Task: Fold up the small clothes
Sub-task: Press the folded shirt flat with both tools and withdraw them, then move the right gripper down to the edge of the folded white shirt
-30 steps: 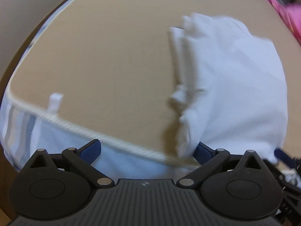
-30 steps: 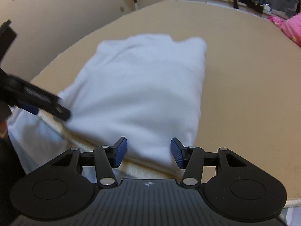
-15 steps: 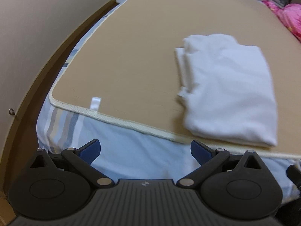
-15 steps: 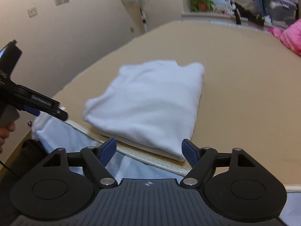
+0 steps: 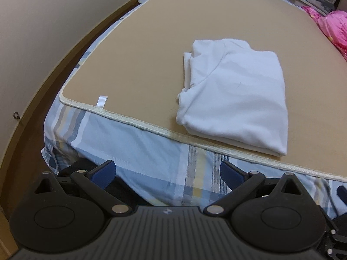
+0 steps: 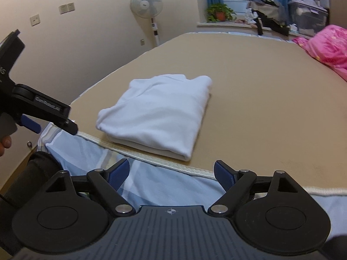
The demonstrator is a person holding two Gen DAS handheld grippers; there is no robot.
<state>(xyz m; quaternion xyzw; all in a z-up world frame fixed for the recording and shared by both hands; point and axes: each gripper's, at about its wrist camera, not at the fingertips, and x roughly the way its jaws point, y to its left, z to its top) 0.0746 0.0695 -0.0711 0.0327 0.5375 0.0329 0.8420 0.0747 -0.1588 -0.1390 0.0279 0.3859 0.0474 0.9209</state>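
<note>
A white garment (image 5: 236,93) lies folded into a neat rectangle on the tan mat (image 5: 141,43), near the mat's front edge. Both grippers hang off the bed's near side, clear of the cloth. My left gripper (image 5: 167,171) is open over the plaid sheet with nothing between its fingers. In the right wrist view the garment (image 6: 160,112) sits ahead and slightly left. My right gripper (image 6: 171,172) has its jaws opening wide, with nothing between them. The left gripper (image 6: 49,119) shows from the side at that view's left edge, held by a hand.
A blue plaid sheet (image 5: 151,151) hangs below the mat's cream piping. A pink blanket (image 6: 325,45) lies at the far right of the bed. A standing fan (image 6: 146,6), a potted plant (image 6: 220,13) and storage boxes are beyond the bed. A wall runs along the left.
Both grippers have drawn back and risen away from the garment, which now lies farther off on the mat. The right jaws have spread wider.
</note>
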